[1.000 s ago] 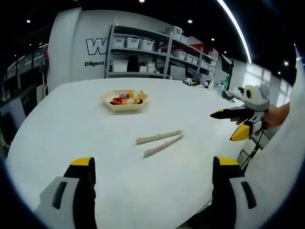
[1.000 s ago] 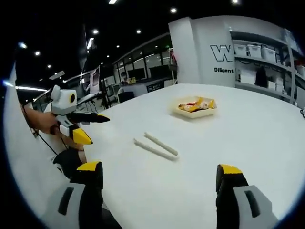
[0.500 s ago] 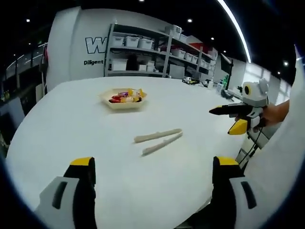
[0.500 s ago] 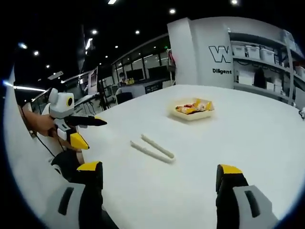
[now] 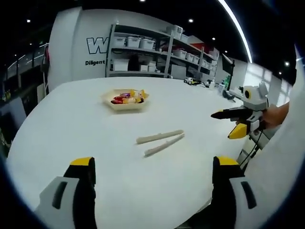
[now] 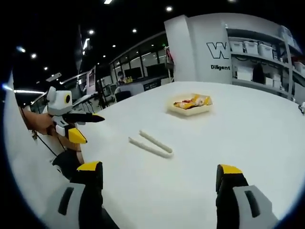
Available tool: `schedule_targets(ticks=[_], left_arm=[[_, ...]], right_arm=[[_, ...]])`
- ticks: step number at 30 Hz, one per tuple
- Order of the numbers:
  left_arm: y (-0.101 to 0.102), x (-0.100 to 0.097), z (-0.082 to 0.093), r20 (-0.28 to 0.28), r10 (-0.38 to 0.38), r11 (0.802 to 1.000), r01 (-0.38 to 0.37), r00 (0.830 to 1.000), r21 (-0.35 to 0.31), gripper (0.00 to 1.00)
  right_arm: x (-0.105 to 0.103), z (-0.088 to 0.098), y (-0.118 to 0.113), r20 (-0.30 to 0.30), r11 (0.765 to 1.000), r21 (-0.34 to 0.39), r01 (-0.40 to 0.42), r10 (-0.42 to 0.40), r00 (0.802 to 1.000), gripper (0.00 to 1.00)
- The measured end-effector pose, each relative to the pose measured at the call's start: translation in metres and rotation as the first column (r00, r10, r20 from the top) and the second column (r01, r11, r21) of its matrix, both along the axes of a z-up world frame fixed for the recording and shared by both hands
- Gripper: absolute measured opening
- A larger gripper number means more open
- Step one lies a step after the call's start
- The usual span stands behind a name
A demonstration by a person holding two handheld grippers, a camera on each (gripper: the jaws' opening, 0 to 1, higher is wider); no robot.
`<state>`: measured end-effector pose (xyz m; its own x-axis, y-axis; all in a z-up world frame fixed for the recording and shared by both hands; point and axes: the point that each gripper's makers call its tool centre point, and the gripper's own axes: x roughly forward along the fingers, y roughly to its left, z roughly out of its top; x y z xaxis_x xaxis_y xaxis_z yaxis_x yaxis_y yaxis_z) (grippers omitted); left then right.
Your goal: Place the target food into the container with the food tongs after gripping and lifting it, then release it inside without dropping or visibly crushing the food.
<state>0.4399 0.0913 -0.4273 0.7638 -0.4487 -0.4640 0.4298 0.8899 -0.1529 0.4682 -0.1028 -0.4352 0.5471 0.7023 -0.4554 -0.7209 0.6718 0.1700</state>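
Observation:
Pale food tongs lie flat on the white table, their two arms close together. Beyond them sits a shallow beige container holding colourful food pieces. My left gripper is open, low over the near table edge, well short of the tongs; in the right gripper view it hangs at the left, held by a hand. My right gripper is open too, off the table's side; in the left gripper view it hangs at the right. Both are empty.
Metal shelving with white bins stands behind the table, next to a white wall with lettering. Desks and glass partitions lie further back. A black cable hangs below the hand holding the left gripper.
Both views have shifted slightly, so the hands have moved a little. The tongs and the container lie where they were. Both grippers stay open.

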Motion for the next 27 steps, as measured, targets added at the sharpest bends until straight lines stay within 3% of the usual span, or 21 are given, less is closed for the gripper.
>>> schedule_targets(ticks=[27], left_arm=[[-0.0077, -0.0024, 0.0066, 0.016, 0.010, 1.000, -0.010, 1.000, -0.007, 0.99]], right_arm=[[-0.0053, -0.0046, -0.0065, -0.020, 1.000, -0.014, -0.016, 0.016, 1.000, 0.99]])
